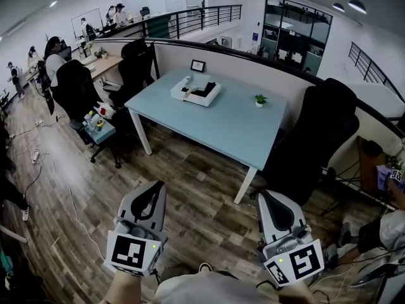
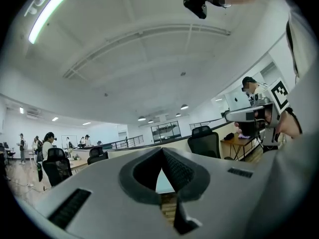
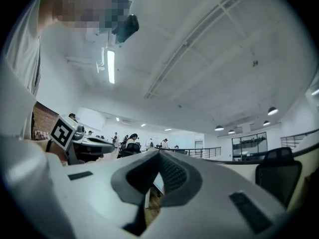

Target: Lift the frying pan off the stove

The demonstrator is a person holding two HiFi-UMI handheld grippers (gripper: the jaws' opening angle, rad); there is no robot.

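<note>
A white toy stove (image 1: 190,91) sits far off on the light blue table (image 1: 234,128), with a black frying pan (image 1: 204,92) on its right part. Both grippers are held low and close to the person's body, well short of the table. The left gripper (image 1: 159,186) is shut with nothing in it, and its ridged pads meet at the tips in the left gripper view (image 2: 162,151). The right gripper (image 1: 260,197) is shut and empty too, its tips together in the right gripper view (image 3: 159,154).
A small potted plant (image 1: 260,99) and a small framed screen (image 1: 198,66) stand on the table. A black office chair (image 1: 319,138) is at its right end, another (image 1: 137,65) at its left. A low partition runs behind it. People work at desks at the far left. Wooden floor lies between me and the table.
</note>
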